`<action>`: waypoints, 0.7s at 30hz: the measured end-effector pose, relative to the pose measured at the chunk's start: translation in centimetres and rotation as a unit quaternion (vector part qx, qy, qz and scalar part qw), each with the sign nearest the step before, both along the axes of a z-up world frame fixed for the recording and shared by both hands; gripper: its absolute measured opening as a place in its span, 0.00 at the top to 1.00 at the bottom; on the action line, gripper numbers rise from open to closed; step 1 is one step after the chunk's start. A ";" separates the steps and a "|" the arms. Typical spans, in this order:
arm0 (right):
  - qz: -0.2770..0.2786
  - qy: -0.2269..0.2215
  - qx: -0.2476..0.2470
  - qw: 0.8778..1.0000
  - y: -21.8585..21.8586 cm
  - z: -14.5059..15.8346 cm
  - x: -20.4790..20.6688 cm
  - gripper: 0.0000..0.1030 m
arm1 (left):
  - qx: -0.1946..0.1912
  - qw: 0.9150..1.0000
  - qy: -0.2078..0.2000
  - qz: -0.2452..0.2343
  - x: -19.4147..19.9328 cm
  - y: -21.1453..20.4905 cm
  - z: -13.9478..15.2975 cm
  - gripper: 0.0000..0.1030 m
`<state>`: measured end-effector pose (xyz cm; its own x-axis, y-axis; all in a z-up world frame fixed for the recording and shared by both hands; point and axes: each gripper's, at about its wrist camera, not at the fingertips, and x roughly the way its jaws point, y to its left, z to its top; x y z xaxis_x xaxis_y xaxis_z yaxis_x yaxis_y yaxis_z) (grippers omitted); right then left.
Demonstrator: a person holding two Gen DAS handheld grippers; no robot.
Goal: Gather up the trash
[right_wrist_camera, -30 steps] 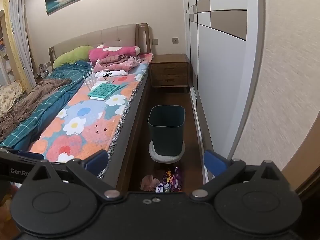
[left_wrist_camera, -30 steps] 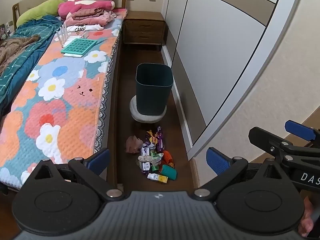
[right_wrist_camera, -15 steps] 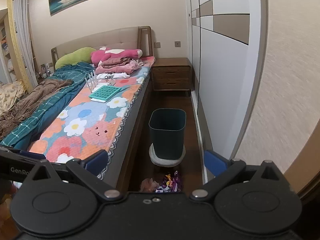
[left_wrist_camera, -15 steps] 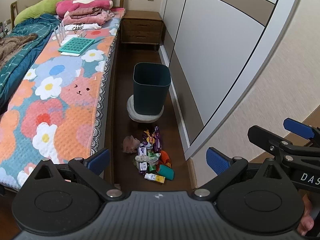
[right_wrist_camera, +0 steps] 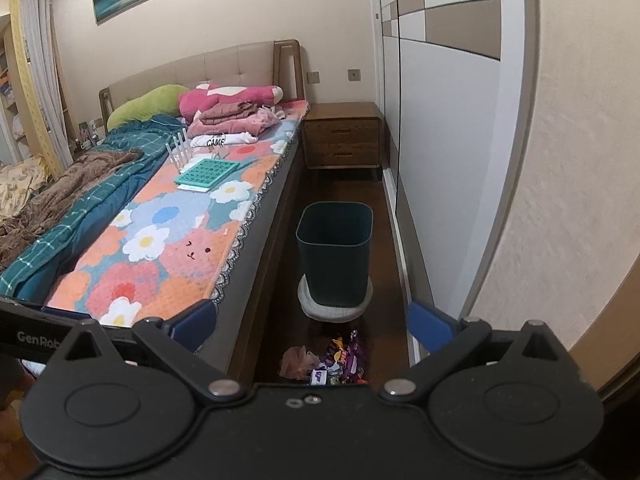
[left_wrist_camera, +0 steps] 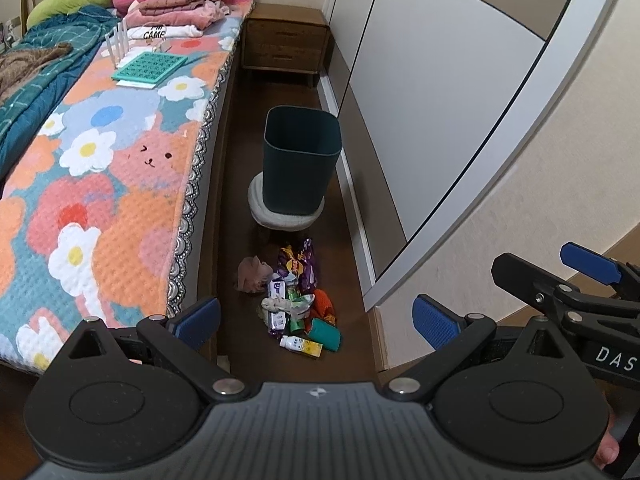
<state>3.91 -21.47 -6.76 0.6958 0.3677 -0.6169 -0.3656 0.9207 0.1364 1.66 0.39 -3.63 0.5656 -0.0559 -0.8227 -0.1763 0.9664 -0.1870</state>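
Note:
A pile of trash lies on the dark floor between bed and wardrobe: snack wrappers, a crumpled pink tissue, a small white bottle and a teal can. Beyond it a dark green bin stands on a low round stool. My left gripper hovers open high above the pile, holding nothing. The right gripper is open too, farther back, with the bin ahead and the trash half hidden behind its body. Its fingers show at the left view's right edge.
A bed with a flowered cover runs along the left, a teal board and folded clothes on it. White wardrobe doors line the right. A wooden nightstand closes the narrow aisle's far end.
Both grippers have drifted slightly; the bin and trash pile sit a little higher in the left view. Both pairs of jaws stay open and nothing has been picked up.

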 end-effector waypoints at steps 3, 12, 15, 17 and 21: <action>0.000 0.003 -0.003 1.000 0.6 -0.9 0.6 0.01 | 0.003 1.000 0.006 0.002 0.5 0.0 -0.8 0.00; 0.005 0.016 -0.014 1.000 1.0 -2.8 1.2 0.03 | 0.005 1.000 0.019 0.007 1.2 0.2 -2.2 0.00; 0.007 0.018 -0.014 1.000 0.9 -2.9 0.9 0.04 | 0.013 1.000 0.014 0.005 1.2 0.2 -2.4 0.00; 0.008 0.020 -0.014 1.000 1.0 -2.8 1.1 0.04 | 0.019 1.000 0.012 0.005 1.0 0.1 -2.4 0.00; 0.011 0.017 -0.015 1.000 0.9 -2.7 0.9 0.04 | 0.018 1.000 0.010 0.005 1.0 -0.1 -2.4 0.00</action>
